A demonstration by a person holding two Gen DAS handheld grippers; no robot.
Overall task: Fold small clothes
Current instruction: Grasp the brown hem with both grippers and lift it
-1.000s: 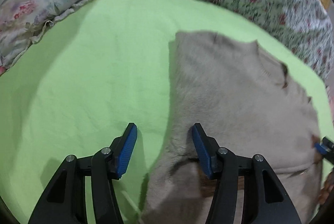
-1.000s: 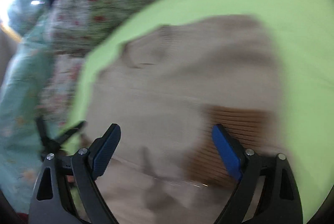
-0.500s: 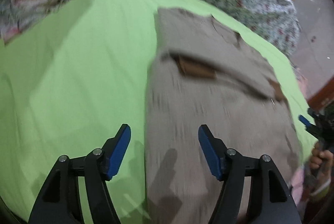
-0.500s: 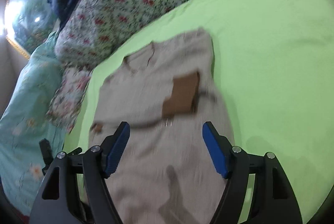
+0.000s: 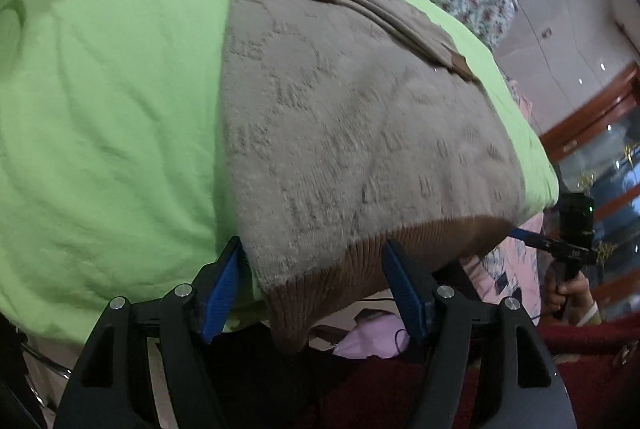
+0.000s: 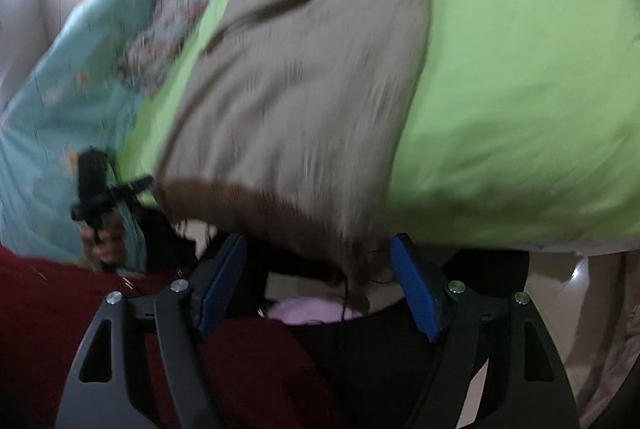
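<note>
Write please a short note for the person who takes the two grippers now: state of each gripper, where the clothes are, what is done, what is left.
Left gripper: open, holding nothing, at the sweater's brown hem.
Right gripper: open, holding nothing, below the same hem.
Beige sweater: on the green sheet, hem hanging over the bed edge.
Done: sleeves folded across the upper part.
Left: likely grip the hem corners and fold the body up toward the collar.
</note>
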